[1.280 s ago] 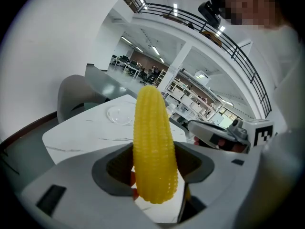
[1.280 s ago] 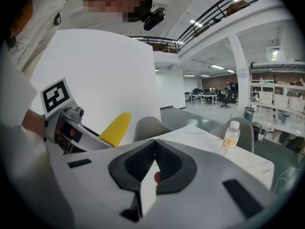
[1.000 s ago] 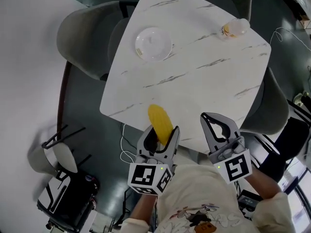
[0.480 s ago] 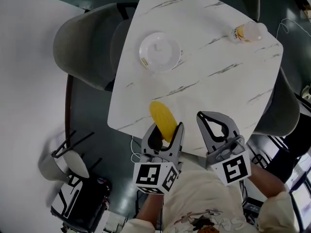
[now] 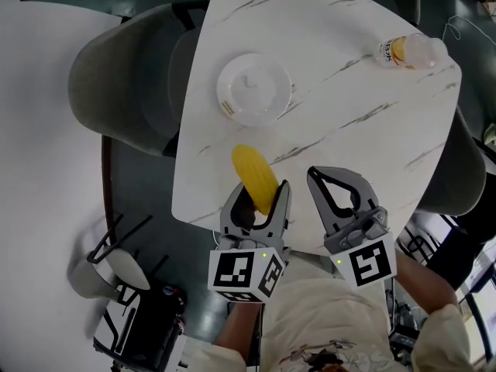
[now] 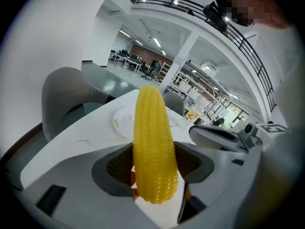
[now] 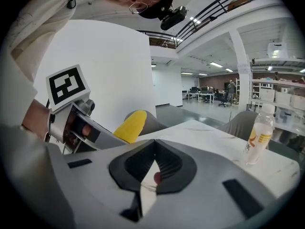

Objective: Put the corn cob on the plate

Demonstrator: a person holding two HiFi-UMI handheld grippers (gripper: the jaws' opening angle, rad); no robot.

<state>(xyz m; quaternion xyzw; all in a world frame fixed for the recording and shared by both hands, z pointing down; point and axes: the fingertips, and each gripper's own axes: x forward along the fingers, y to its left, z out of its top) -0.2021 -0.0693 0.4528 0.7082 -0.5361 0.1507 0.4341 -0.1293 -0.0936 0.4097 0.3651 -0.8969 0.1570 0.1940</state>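
Observation:
A yellow corn cob (image 5: 255,178) (image 6: 153,149) is clamped by its thick end in my left gripper (image 5: 256,200), its tip pointing up and away over the near edge of the white marble table (image 5: 349,91). The white plate (image 5: 253,87) (image 6: 125,120) lies empty on the table beyond the cob, near the table's left edge. My right gripper (image 5: 339,191) (image 7: 151,165) hovers just right of the left one, jaws together with nothing between them. From the right gripper view the cob (image 7: 129,126) shows to the left.
A plastic bottle with an orange label (image 5: 411,51) (image 7: 257,133) lies at the table's far right corner. Grey chairs (image 5: 124,76) stand round the table, one at the left beside the plate. A small white side stand (image 5: 108,266) is on the floor at lower left.
Both grippers have moved a little forward over the table's near edge, the left one carrying the corn cob closer to the plate. The grip on the cob is unchanged.

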